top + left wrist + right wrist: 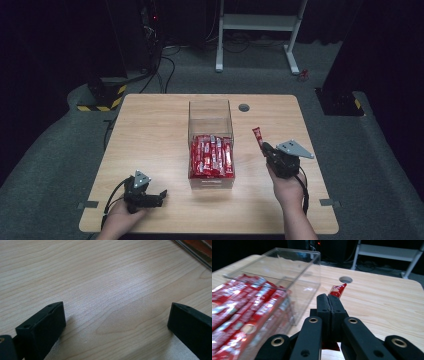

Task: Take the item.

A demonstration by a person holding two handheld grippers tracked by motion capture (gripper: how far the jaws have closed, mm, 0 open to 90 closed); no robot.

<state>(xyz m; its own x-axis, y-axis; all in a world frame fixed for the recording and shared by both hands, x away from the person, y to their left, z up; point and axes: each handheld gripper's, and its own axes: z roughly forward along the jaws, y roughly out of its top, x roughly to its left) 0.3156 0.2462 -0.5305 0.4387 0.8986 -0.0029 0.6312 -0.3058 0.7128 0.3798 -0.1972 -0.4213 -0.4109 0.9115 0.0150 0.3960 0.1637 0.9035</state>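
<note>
Right tool (329, 301) clamps red packet (337, 290).

A round grey cable hole (244, 107) sits upper centre on the light wooden table (150, 135); a white metal frame (260, 22) stands at top.

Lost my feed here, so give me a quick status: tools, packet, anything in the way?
Right tool shut on one red packet, right of the clear box. Left tool open, low over bare table. Nothing in the way.

Wood table (150, 130); clear box (210, 117) w/ red sachets (211, 156) centre.
</note>
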